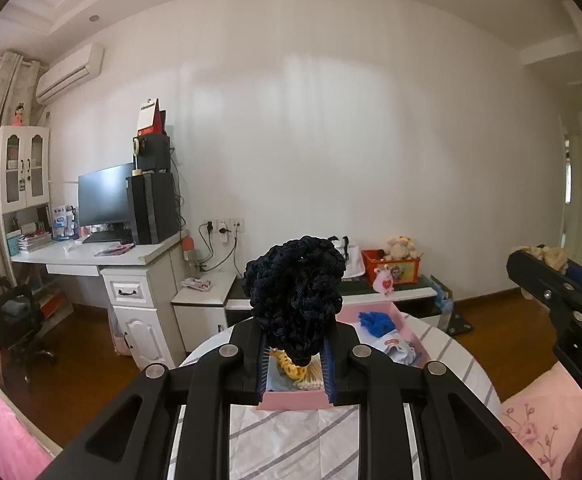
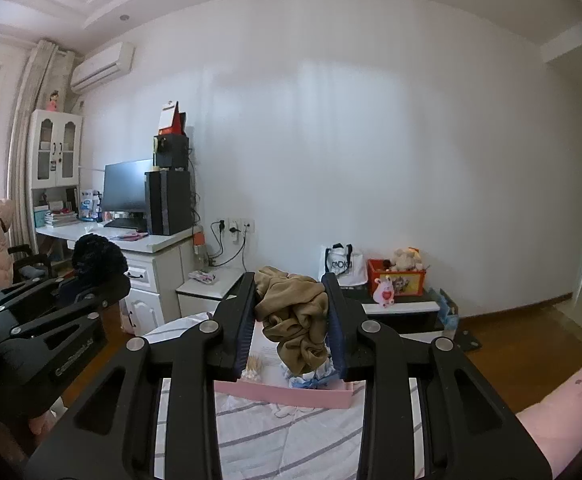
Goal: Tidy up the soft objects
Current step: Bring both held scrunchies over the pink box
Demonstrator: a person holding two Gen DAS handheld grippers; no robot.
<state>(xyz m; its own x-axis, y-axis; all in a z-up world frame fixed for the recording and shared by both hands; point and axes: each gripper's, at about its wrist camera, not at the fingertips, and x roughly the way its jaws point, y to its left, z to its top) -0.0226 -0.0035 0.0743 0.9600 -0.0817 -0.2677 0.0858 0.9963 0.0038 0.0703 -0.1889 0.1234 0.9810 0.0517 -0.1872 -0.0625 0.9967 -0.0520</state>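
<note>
My left gripper (image 1: 294,354) is shut on a dark navy scrunchie (image 1: 295,292), which bunches up above the jaws over a pink box (image 1: 293,400). Inside that box lie a yellow scrunchie (image 1: 287,360), a blue soft item (image 1: 377,323) and pale patterned cloth (image 1: 397,350). In the right wrist view my right gripper (image 2: 291,332) is shut on a tan-brown scrunchie (image 2: 295,320), held above the same pink box (image 2: 287,395). The left gripper (image 2: 91,292) with its navy scrunchie (image 2: 99,256) shows at the left there. The right gripper (image 1: 563,296) appears at the right edge of the left wrist view.
The box sits on a round table with a striped cloth (image 1: 291,440). Behind stand a white desk (image 1: 103,256) with a monitor, a low cabinet (image 1: 391,296) bearing an orange toy box (image 1: 391,268), and a wooden floor. A pink-sleeved arm (image 2: 567,412) is at the right.
</note>
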